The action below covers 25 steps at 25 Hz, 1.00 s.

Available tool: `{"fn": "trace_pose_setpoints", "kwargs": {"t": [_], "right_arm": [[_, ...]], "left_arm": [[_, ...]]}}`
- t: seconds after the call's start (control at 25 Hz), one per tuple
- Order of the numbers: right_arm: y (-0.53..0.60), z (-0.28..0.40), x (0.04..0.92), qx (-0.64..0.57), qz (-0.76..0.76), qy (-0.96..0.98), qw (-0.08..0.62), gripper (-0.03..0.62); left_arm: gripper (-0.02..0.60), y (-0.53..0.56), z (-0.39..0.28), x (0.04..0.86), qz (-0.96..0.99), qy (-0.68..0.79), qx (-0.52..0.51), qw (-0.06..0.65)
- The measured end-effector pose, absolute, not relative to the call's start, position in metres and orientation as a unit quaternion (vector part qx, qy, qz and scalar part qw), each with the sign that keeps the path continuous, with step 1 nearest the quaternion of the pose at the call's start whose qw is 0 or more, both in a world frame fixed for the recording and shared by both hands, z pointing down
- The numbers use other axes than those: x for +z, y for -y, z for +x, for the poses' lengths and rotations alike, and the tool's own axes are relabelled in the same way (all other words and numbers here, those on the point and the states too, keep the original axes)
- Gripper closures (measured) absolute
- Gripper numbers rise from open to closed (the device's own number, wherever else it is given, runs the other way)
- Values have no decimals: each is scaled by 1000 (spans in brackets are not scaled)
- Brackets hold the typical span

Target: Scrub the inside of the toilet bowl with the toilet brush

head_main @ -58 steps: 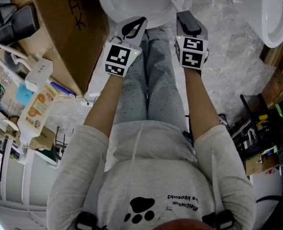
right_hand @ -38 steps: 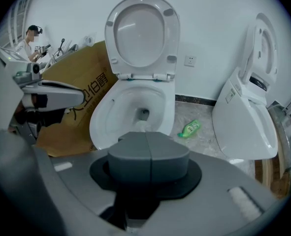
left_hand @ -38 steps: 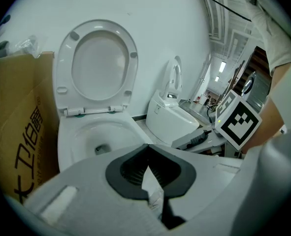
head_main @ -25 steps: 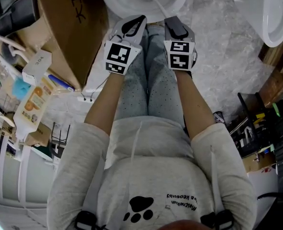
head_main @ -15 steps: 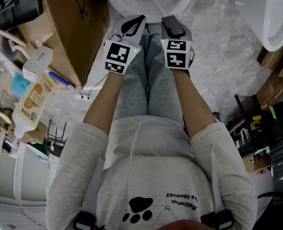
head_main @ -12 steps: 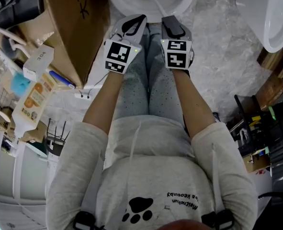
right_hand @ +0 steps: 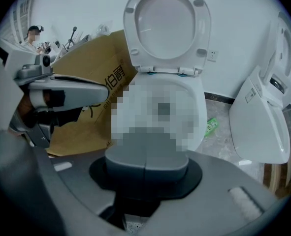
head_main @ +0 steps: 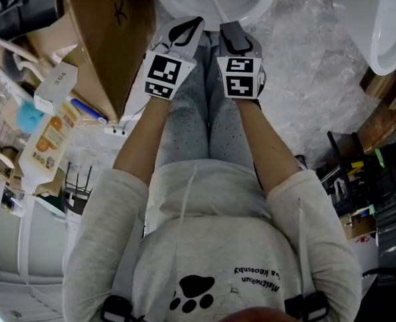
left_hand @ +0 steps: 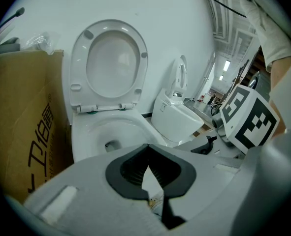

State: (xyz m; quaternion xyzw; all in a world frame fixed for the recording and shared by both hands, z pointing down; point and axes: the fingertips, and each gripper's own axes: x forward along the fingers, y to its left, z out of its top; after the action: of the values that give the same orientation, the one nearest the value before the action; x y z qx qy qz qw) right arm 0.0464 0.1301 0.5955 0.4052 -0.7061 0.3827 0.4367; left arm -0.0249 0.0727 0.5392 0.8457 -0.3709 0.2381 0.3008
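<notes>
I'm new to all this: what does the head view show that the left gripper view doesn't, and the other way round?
Only the head view shows the person's grey sweatshirt and legs, the clutter of bottles at left, and the toilet brush handle running from the right hand-held gripper into the toilet bowl. Only the left gripper view shows the raised seat and lid, upright against the white wall. Both show that toilet bowl, the cardboard box beside it and a second toilet on its other side.
</notes>
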Motion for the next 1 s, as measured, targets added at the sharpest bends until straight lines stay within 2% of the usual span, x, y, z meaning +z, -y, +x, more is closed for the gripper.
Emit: {"fn": "trace_pose_setpoints", "kwargs": {"t": [1.0], "right_arm": [[-76, 19, 597, 374, 387, 725, 429, 436]], "left_arm": [[578, -42, -33, 551, 839, 371, 241, 318]]}}
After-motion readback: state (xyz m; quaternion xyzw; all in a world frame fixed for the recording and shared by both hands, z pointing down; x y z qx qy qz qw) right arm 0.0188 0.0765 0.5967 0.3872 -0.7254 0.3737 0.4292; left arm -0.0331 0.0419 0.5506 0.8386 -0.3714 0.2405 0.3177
